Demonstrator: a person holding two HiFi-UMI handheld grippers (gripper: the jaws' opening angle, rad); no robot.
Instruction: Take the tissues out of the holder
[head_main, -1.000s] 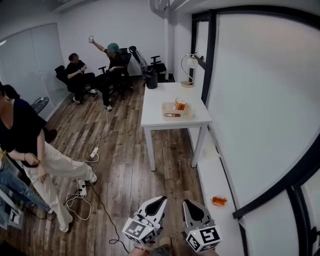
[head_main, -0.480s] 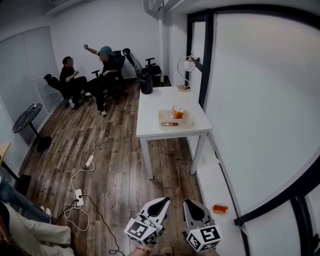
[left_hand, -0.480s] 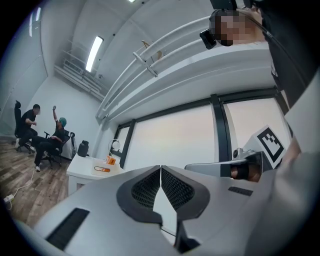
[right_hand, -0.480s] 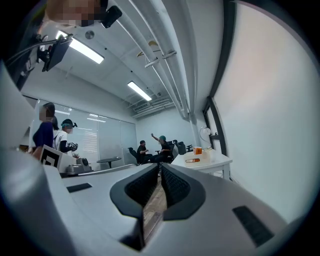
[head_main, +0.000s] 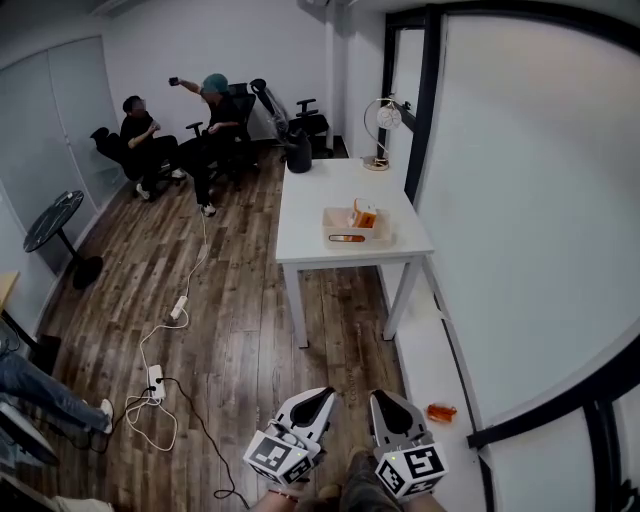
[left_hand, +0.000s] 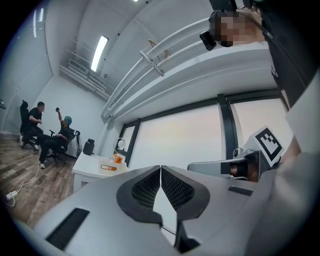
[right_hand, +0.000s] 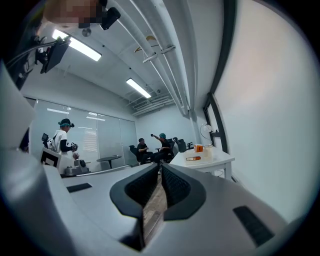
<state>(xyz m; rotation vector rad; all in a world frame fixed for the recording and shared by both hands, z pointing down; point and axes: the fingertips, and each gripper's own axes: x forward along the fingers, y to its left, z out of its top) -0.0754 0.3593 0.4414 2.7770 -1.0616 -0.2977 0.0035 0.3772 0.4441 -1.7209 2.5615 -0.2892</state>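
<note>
1. Two people (head_main: 170, 140) sit on chairs at the far left of the room. A cable (head_main: 160, 385) lies on the wooden floor (head_main: 240, 330), well apart from the task.
2. The left claw (head_main: 316, 402) hangs low in the head view. In its own view the jaws are pressed together with nothing between them.
3. The holder (head_main: 340, 228) stands on the near end of the white tabletop (head_main: 320, 190), on the side nearer to the window. An orange pack (head_main: 364, 213), probably the tissues, stands upright in it. The holder's long axis seems to run across the tabletop. It lies straight ahead of both claws and well apart from them, with open floor between.
4. The right claw (head_main: 386, 402) is just beside the left one, also clenched and empty.
5. I judge that neither claw is clearly nearer. First both must go forward to the tabletop, and one must open before it can take the pack.
</note>
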